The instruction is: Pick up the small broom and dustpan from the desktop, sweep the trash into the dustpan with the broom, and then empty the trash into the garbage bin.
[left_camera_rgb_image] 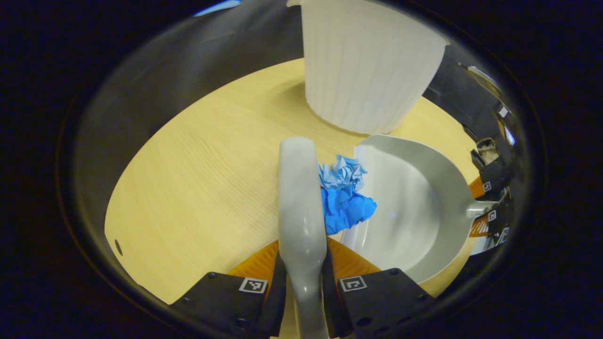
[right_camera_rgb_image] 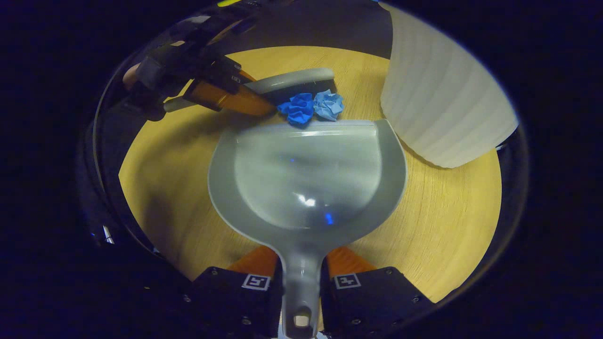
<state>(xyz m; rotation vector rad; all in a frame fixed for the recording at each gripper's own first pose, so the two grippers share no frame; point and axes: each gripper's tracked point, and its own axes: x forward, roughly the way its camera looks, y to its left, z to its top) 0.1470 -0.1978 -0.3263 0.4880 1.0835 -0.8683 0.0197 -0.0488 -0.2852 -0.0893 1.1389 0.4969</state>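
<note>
- On the wooden desktop (right_camera_rgb_image: 452,226) the sweeping step is under way: both tools are already in hand, and the trash sits right at the mouth of the dustpan (right_camera_rgb_image: 306,179).
- Left gripper (left_camera_rgb_image: 303,278): its two fingers are pressed against either side of the broom (left_camera_rgb_image: 299,197) handle, with the brush head lying just behind the trash.
- Right gripper (right_camera_rgb_image: 301,282): its fingers are closed on the dustpan's handle, and the pan looks flat on the desk with its open lip facing the broom.
- Two crumpled blue paper balls (right_camera_rgb_image: 308,107) lie side by side, squeezed between the brush and the pan's front edge (touching the lip, by the look of it, but not yet inside).
- Just beside the pan stands the white ribbed garbage bin (right_camera_rgb_image: 443,103), close at hand.
- My reading: the next move calls for a short pull of the broom toward the pan while the pan is held down firmly, so the balls ride over the lip instead of slipping under or rolling off sideways.
</note>
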